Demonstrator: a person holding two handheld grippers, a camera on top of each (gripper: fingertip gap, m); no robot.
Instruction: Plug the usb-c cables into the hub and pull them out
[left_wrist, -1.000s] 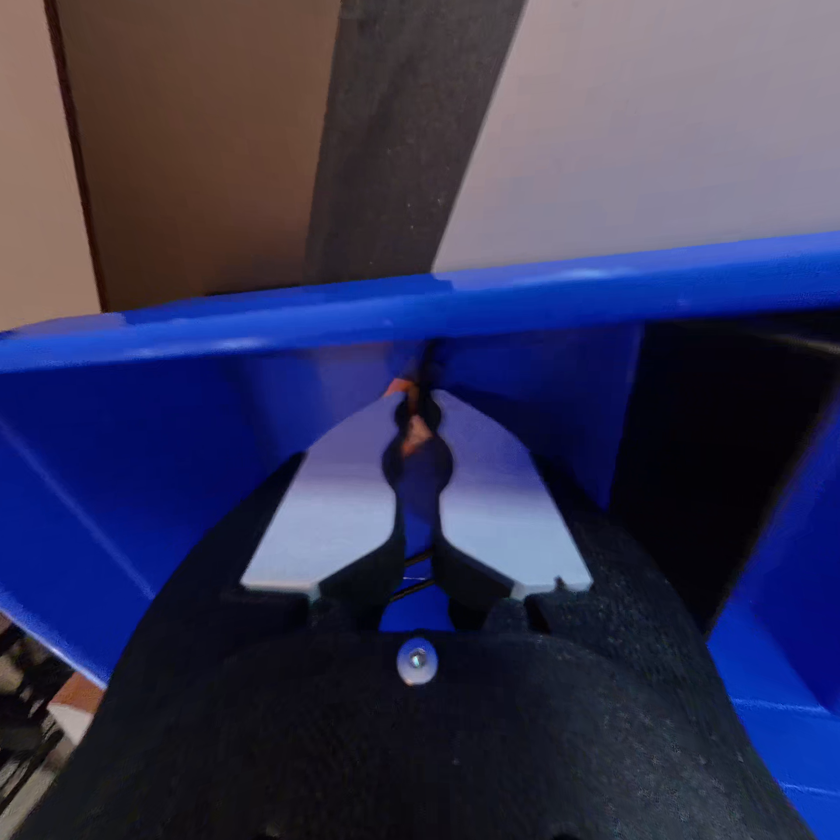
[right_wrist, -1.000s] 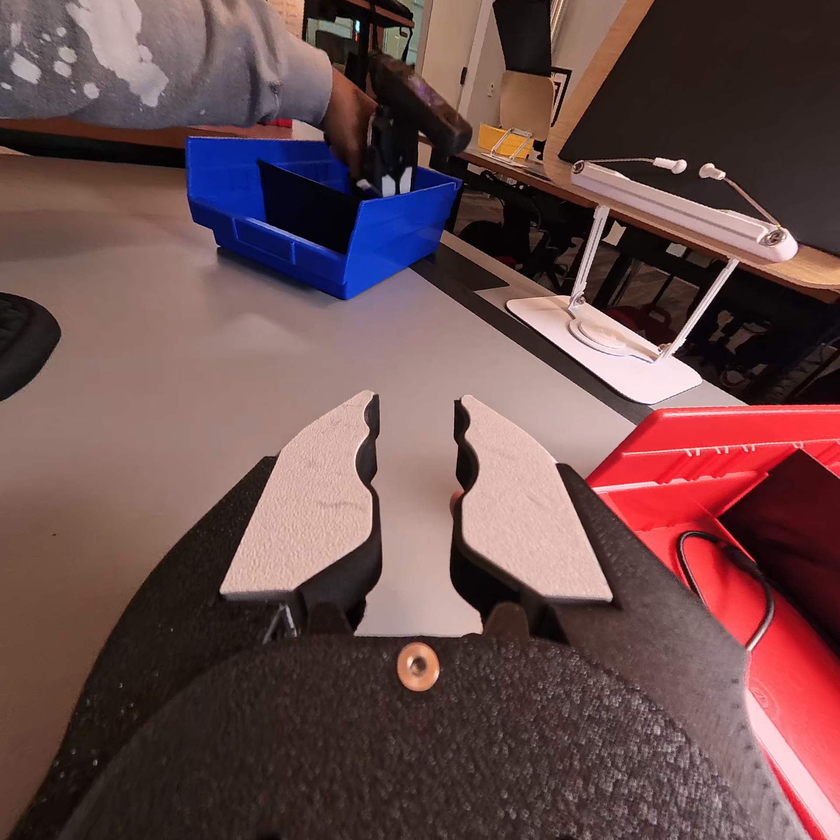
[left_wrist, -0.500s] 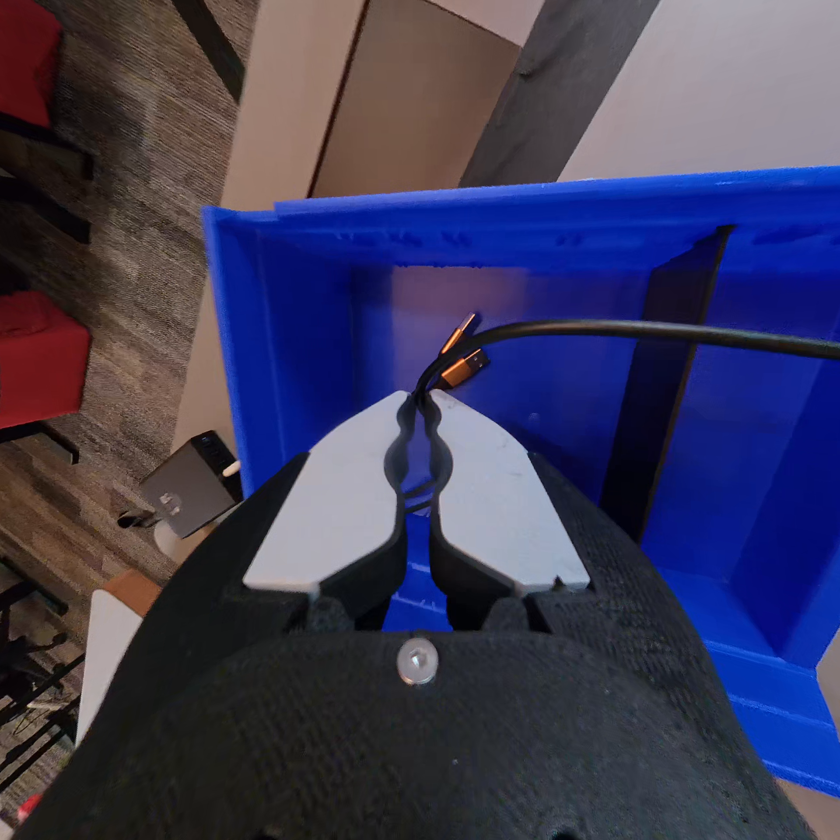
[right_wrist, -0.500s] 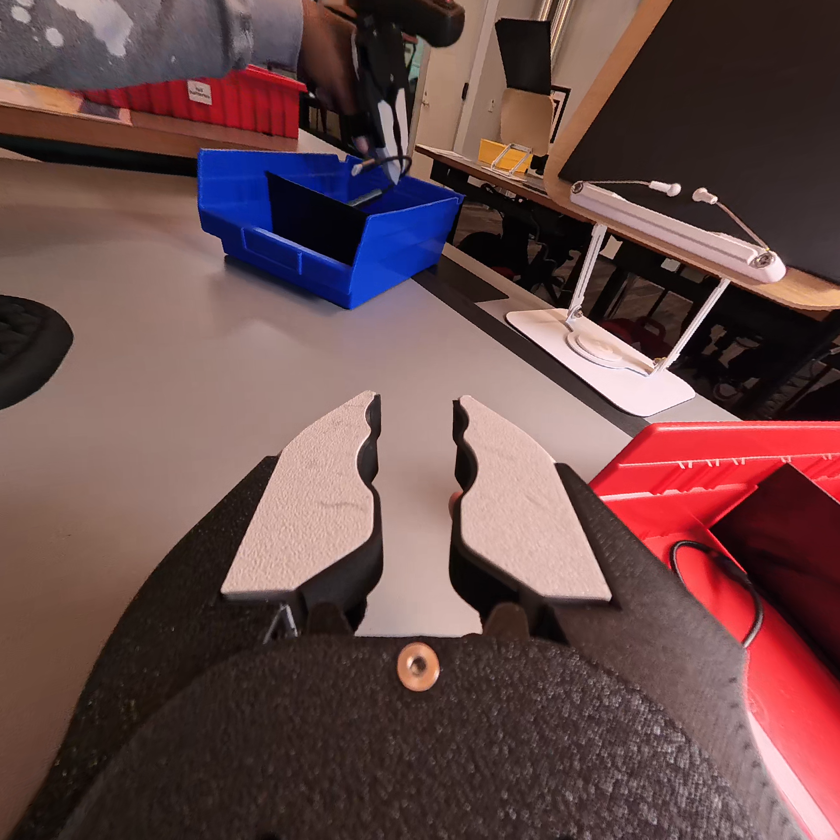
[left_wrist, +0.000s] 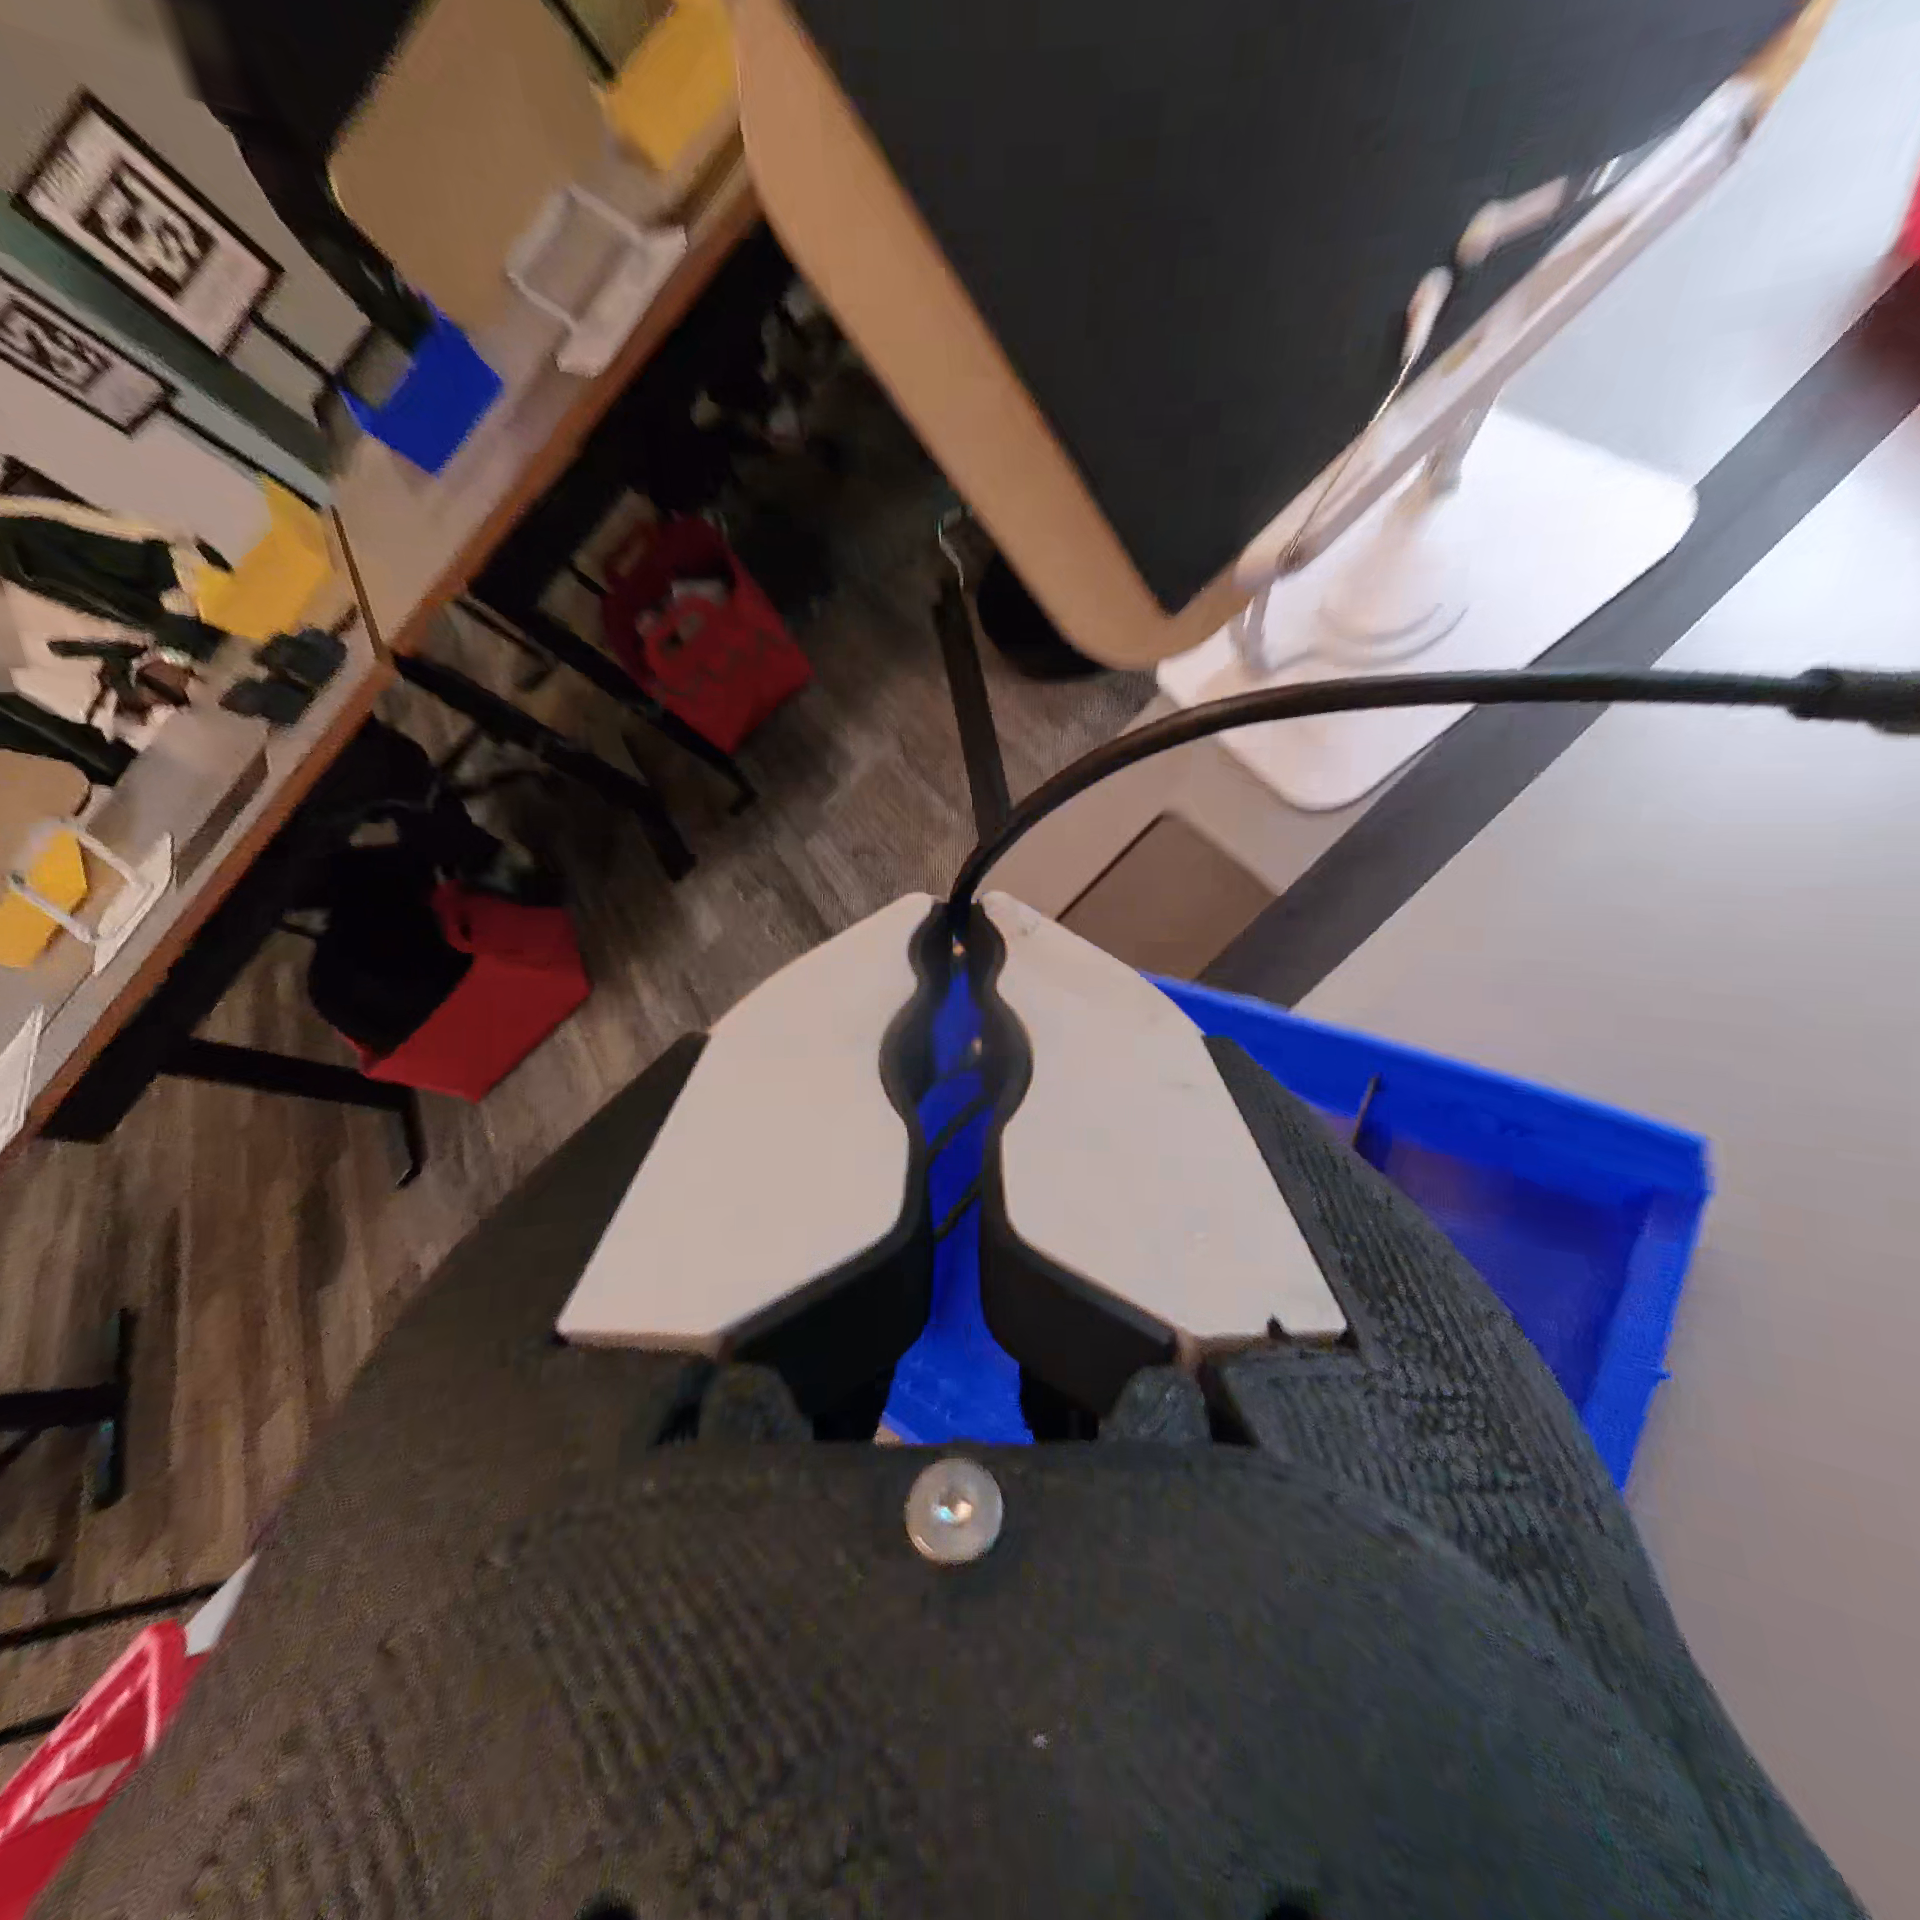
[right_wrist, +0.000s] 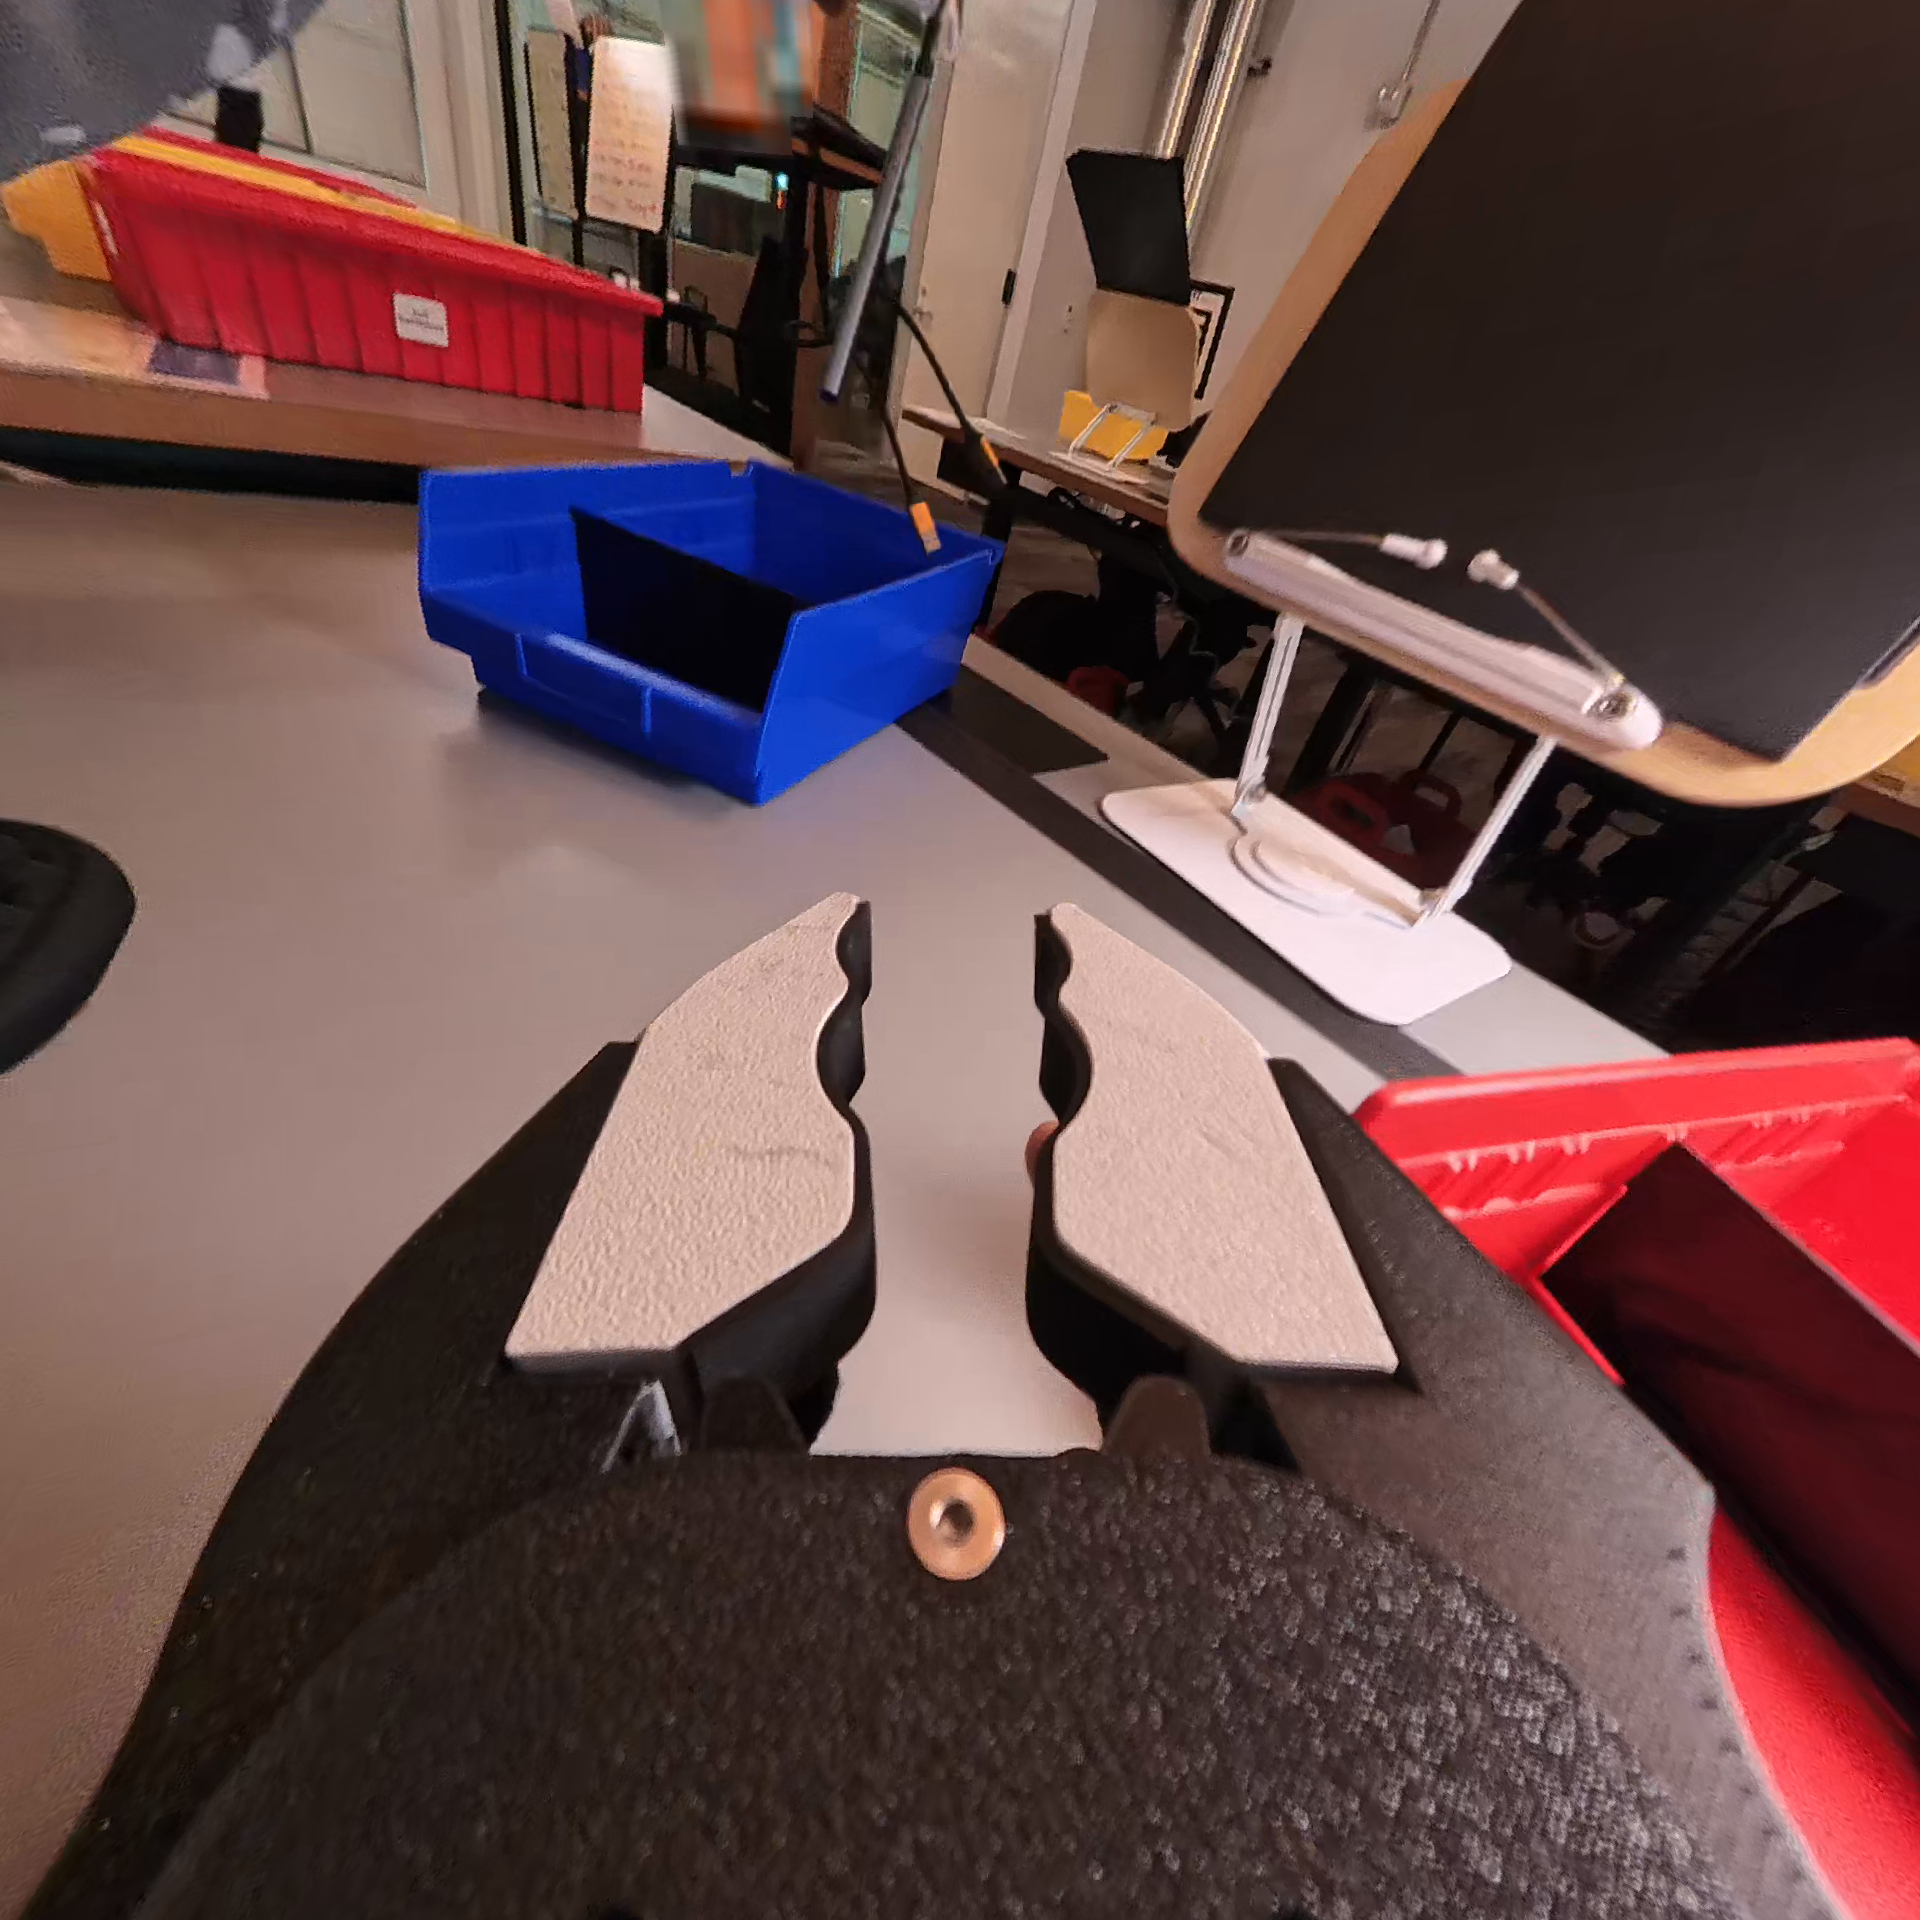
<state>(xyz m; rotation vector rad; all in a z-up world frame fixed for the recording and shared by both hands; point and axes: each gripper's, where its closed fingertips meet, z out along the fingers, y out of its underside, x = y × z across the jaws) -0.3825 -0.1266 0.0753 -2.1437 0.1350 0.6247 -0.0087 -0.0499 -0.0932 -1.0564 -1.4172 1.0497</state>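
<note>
My left gripper (left_wrist: 961, 914) is shut on a thin black usb-c cable (left_wrist: 1299, 701) and holds it high above the blue bin (left_wrist: 1558, 1195). The cable arcs out to the right from the fingertips. In the right wrist view the cable (right_wrist: 935, 374) hangs down over the blue bin (right_wrist: 862, 655), and its orange plug (right_wrist: 927, 530) dangles just above the bin's back rim. My right gripper (right_wrist: 951, 920) is open and empty, low over the grey table (right_wrist: 364, 883). No hub shows in either view.
A red bin (right_wrist: 1714, 1143) with a black divider sits at the right, next to my right gripper. A white stand (right_wrist: 1320, 914) carrying a dark board (right_wrist: 1610, 364) is at the table's far right edge. A black pad (right_wrist: 52, 935) lies at the left. Red crates stand on a farther table. Some 45 cm of space lies between my two pairs of fingers.
My left gripper has risen out of the blue bin with the cable and swung up, now looking down past the bin at the floor. The right gripper has stayed open and nearly still.
</note>
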